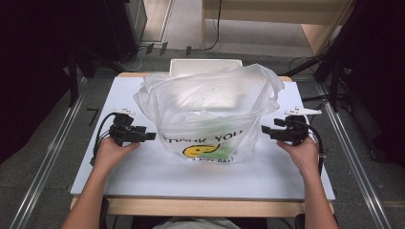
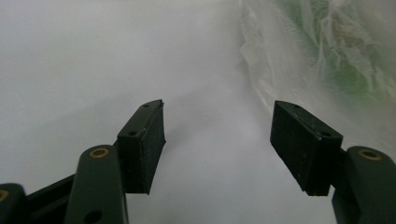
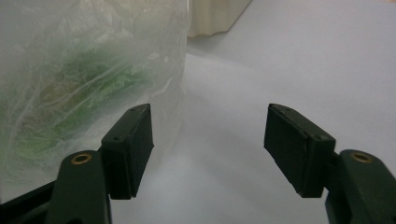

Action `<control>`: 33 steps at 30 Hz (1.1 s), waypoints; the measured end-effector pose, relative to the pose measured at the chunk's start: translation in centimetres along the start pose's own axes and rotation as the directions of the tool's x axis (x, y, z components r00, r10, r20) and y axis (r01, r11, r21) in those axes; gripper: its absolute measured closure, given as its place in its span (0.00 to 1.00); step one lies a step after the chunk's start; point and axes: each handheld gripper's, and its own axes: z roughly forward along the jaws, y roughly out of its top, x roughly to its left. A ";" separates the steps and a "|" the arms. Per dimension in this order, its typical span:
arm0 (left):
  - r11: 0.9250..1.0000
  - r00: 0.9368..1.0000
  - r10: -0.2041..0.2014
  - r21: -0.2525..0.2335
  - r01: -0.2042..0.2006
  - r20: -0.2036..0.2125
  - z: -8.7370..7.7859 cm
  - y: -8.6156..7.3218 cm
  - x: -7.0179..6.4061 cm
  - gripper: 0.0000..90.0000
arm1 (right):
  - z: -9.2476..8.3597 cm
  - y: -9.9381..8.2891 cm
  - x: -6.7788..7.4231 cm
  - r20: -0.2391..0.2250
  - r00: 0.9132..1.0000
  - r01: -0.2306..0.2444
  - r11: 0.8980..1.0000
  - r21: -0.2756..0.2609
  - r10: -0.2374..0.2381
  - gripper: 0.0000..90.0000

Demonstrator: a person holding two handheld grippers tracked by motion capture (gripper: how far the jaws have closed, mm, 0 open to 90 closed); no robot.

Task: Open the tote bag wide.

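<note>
Two tongs lie low on the white bench (image 1: 143,176), one at each side of a translucent plastic bag (image 1: 205,112) that stands between them; the left tongs (image 1: 152,136) point inward at the bag's left flank, jaws spread wide with nothing between them; in the left gripper view the left tongs (image 2: 219,140) show bare bench in the gap, and the bag (image 2: 327,56) rises ahead and to the right of the jaws, near but apart; the right tongs (image 1: 264,130) point inward at the bag's right flank, likewise wide open and empty; in the right gripper view the right tongs (image 3: 208,144) frame bare bench, the bag (image 3: 84,70) just beside the left jaw, with something green inside; whether it touches I cannot tell; a pale box (image 1: 205,67) sits beyond the bag, on its far side from both tongs.
</note>
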 end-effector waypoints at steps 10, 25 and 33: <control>0.999 0.998 -0.019 -0.036 0.017 -0.059 -0.5 1.0 0.8 0.51 | -0.3 0.9 -0.1 0.007 1.000 0.018 1.000 -0.020 -0.018 0.40; 0.999 0.999 -0.029 0.018 0.028 0.039 0.1 1.8 1.0 0.62 | 0.2 0.7 -0.4 -0.080 0.997 0.000 1.000 0.030 0.003 0.49; 1.000 0.999 -0.019 0.012 0.018 0.039 -0.3 1.4 1.2 0.62 | 0.3 1.0 -0.4 -0.087 0.996 0.021 0.999 0.043 -0.018 0.52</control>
